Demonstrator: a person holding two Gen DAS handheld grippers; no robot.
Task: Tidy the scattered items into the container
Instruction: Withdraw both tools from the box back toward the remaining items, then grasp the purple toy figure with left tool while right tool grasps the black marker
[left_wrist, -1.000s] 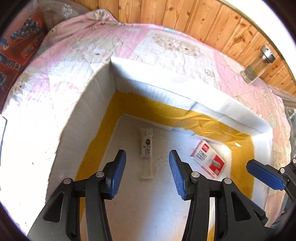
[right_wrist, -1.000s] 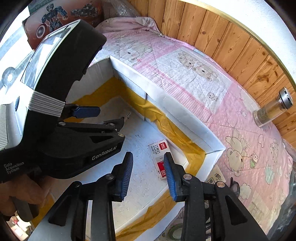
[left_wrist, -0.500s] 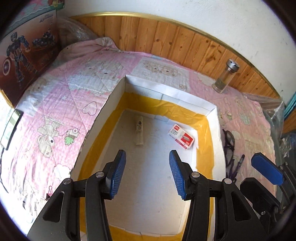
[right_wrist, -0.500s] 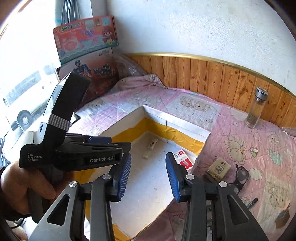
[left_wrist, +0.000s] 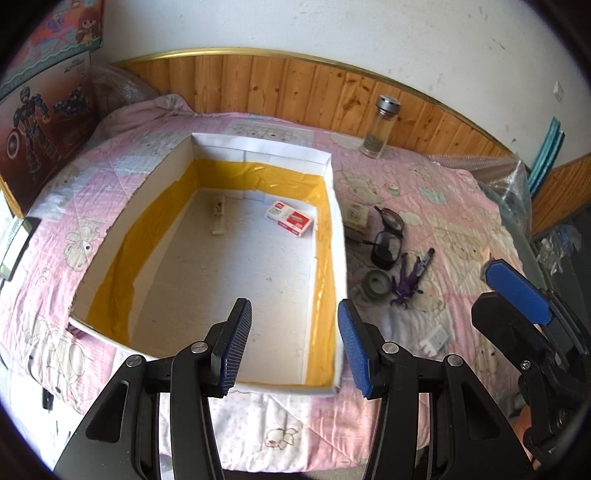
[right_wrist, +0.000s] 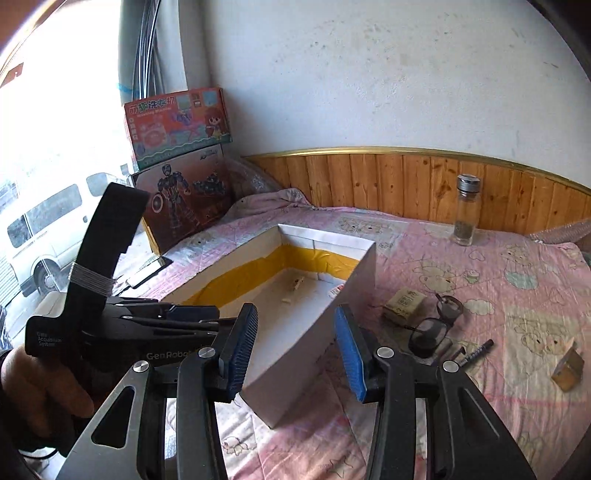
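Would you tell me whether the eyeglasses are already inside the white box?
No, the eyeglasses lie on the pink quilt outside the white box.

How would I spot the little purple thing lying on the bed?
Start at the big white box with yellow tape inside, sitting on the pink quilt. Just off its right wall lies a cluster of loose items: glasses, a roll of tape and a pen. The purple toy figure lies between roll and pen, the only purple, limbed thing there.
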